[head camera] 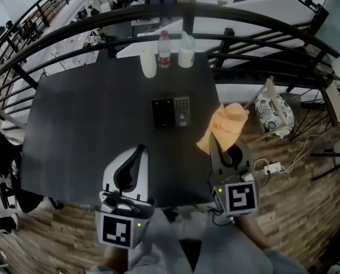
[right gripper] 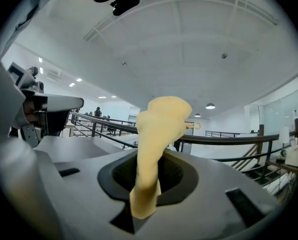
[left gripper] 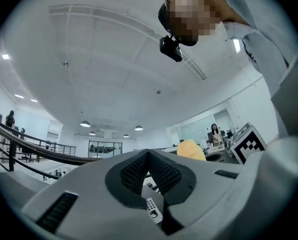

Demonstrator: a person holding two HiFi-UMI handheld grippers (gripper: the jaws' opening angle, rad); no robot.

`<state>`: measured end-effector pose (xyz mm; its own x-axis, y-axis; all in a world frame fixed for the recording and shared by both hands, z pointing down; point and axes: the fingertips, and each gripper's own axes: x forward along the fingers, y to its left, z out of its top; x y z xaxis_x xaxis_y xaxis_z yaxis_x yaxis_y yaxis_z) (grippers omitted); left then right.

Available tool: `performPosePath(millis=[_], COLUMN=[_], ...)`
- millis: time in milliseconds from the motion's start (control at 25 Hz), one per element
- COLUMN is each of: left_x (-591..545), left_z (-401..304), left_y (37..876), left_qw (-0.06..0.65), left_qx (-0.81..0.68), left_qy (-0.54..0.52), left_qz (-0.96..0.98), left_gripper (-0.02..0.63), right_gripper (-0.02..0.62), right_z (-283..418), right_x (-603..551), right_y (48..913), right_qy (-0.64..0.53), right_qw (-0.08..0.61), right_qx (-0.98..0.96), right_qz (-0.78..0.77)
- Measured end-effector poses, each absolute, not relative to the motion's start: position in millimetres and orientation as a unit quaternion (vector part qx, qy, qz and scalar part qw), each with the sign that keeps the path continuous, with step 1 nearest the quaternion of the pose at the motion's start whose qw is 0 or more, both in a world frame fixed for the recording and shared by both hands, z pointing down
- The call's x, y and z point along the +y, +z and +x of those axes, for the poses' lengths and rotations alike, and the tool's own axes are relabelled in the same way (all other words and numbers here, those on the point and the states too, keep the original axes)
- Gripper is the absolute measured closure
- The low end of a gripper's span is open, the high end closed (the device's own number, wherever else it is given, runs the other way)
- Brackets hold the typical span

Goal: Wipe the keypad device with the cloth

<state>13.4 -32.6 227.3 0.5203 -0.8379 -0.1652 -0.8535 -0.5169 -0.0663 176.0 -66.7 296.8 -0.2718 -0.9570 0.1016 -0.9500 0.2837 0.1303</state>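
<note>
While the cloth is looking soft, light and floppy, a pinch on a bunched edge is seeming enough. The right gripper is clamping it so, hanging just right of the keypad device, which is lying flat mid-tabletop. The left gripper is hovering nearby, jaws together, carrying nothing.

An open-plan office: a mezzanine's black railing overlooks rows of desks, beneath recessed ceiling lights.
</note>
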Motion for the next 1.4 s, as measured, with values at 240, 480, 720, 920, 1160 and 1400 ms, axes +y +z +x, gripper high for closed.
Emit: performPosePath(millis=[240, 480, 720, 920, 1160, 1400], left_x=[-32.0, -32.2, -32.6, -33.5, -34.8, -34.6], left_z=[16.9, 20.3, 18.1, 17.9, 16.5, 14.1], left_y=[222.6, 222.1, 222.8, 221.7, 223.2, 222.7], left_qw=[0.072, 0.071, 0.070, 0.070, 0.070, 0.070], left_qx=[0.491, 0.489, 0.492, 0.492, 0.493, 0.495], left_qy=[0.065, 0.065, 0.066, 0.065, 0.063, 0.064], left_qz=[-0.866, -0.867, -0.865, -0.865, -0.865, -0.863], left_gripper=[0.594, 0.594, 0.594, 0.594, 0.594, 0.594], right_gripper=[0.526, 0.526, 0.526, 0.526, 0.526, 0.526], right_z=[179.5, 178.6, 177.0, 175.5, 176.2, 173.7], right_x=[-64.8, -66.1, -65.5, -66.2, -67.6, -67.5], right_y=[293.9, 294.7, 295.6, 293.5, 294.3, 295.4], right_qy=[-0.022, -0.022, -0.020, -0.020, -0.019, -0.018], right_qw=[0.073, 0.074, 0.074, 0.073, 0.073, 0.075], right_qx=[-0.797, -0.801, -0.802, -0.803, -0.803, -0.805], right_qz=[0.599, 0.594, 0.593, 0.591, 0.591, 0.588])
